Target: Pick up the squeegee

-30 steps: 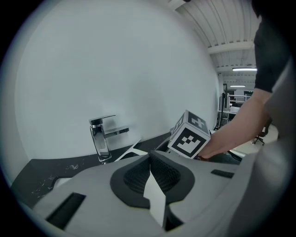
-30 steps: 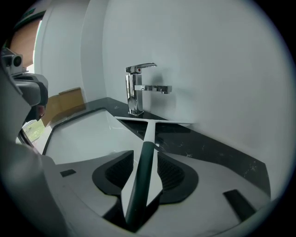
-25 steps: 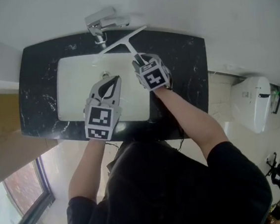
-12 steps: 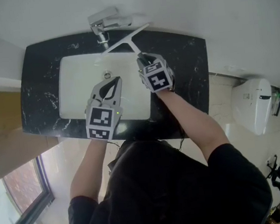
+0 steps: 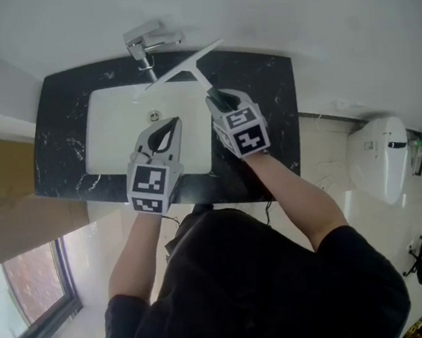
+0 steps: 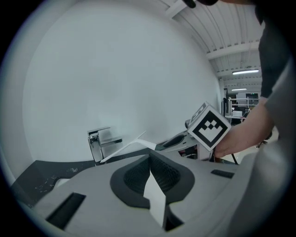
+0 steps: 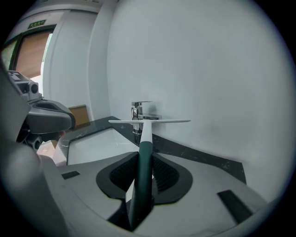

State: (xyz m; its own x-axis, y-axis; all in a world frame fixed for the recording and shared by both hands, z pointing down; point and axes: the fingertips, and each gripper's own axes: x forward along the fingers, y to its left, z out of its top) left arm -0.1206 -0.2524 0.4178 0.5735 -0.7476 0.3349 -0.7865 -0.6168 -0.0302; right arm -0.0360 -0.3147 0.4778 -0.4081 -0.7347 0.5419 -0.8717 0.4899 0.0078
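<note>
The squeegee (image 5: pixel 185 64) has a long white blade and a dark green handle. My right gripper (image 5: pixel 215 96) is shut on that handle and holds the squeegee up over the back of the counter, blade toward the wall. In the right gripper view the handle (image 7: pixel 144 155) runs straight out between the pads, and the blade (image 7: pixel 149 121) lies level in front of the faucet. My left gripper (image 5: pixel 163 129) hovers over the white sink, shut and empty. From the left gripper view, the blade (image 6: pixel 126 147) and the right gripper's marker cube (image 6: pixel 209 127) show ahead on the right.
A chrome faucet (image 5: pixel 145 42) stands at the wall behind the white basin (image 5: pixel 113 130), which is set in a black marble counter (image 5: pixel 273 102). A white toilet (image 5: pixel 380 156) is at the right. A brown panel (image 5: pixel 16 200) and a window are at the left.
The right gripper has closed on the squeegee's handle and lifted it off the counter toward the wall. The left gripper has risen a little over the basin.
</note>
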